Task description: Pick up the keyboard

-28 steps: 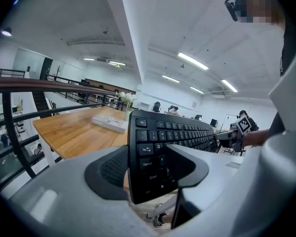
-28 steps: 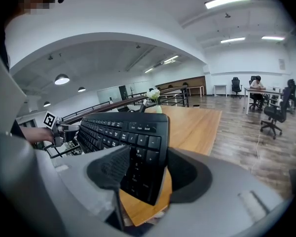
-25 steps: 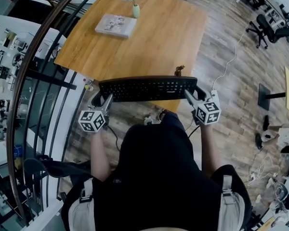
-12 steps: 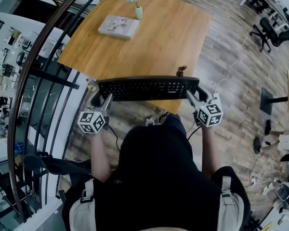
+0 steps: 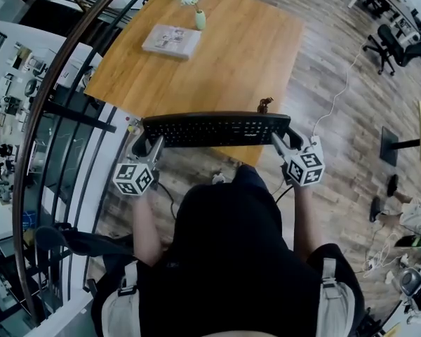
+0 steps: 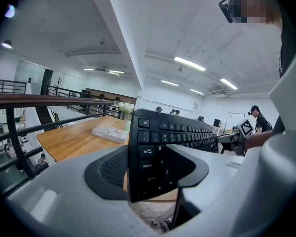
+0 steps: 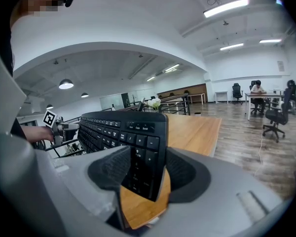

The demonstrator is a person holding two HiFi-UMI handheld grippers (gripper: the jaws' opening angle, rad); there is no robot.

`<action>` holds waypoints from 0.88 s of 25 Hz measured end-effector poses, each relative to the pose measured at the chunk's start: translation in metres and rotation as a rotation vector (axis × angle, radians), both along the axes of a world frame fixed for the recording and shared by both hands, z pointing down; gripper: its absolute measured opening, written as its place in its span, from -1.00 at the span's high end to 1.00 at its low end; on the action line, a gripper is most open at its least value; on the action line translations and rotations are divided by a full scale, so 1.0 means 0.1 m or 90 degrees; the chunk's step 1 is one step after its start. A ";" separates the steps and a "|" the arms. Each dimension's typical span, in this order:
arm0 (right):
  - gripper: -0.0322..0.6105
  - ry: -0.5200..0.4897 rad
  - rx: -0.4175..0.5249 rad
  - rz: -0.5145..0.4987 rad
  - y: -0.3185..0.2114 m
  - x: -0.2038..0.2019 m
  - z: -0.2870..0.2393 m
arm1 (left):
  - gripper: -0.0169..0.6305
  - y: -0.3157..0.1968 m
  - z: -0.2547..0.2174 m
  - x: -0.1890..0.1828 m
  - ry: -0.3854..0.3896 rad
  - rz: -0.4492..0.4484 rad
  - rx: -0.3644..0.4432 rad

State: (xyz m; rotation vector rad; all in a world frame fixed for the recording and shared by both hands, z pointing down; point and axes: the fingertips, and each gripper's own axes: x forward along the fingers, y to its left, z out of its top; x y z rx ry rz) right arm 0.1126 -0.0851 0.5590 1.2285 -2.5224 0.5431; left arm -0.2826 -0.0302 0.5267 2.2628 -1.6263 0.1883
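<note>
A black keyboard (image 5: 216, 129) hangs level over the near edge of the wooden table (image 5: 224, 55), held at both ends. My left gripper (image 5: 149, 144) is shut on its left end, and the left gripper view shows the keyboard (image 6: 177, 137) standing between the left gripper's (image 6: 153, 167) dark pads. My right gripper (image 5: 284, 140) is shut on the right end. In the right gripper view the keyboard (image 7: 118, 127) runs off to the left from between the right gripper's (image 7: 143, 169) pads.
On the far part of the table lie a book (image 5: 170, 41) and a small vase of white flowers (image 5: 198, 16). A small brown figure (image 5: 265, 104) stands just behind the keyboard. A curved railing (image 5: 63, 118) runs along the left. A white cable (image 5: 333, 97) crosses the wood floor at right.
The keyboard's left end has risen slightly with the left gripper. The right gripper has stayed in place, and both grips are unchanged.
</note>
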 end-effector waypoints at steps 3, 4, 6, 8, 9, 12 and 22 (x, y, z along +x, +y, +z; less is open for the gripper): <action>0.19 -0.001 -0.002 0.001 0.02 0.01 -0.01 | 0.20 0.01 -0.02 0.00 0.000 0.000 0.003; 0.19 -0.002 -0.003 0.002 0.04 0.01 -0.01 | 0.20 0.02 -0.02 0.01 -0.001 0.000 0.004; 0.19 -0.002 -0.004 0.004 0.06 0.03 0.00 | 0.20 0.02 -0.02 0.03 -0.002 0.002 0.004; 0.19 -0.003 -0.006 0.005 0.06 0.03 0.01 | 0.20 0.02 -0.02 0.03 -0.002 0.003 0.003; 0.19 -0.003 -0.006 0.005 0.06 0.03 0.02 | 0.20 0.02 -0.02 0.03 -0.002 0.003 0.002; 0.19 -0.004 -0.007 0.006 0.06 0.04 0.03 | 0.20 0.02 -0.01 0.04 -0.005 0.003 0.000; 0.19 -0.008 -0.016 0.009 0.09 0.11 0.05 | 0.20 0.04 0.01 0.11 -0.010 0.004 -0.007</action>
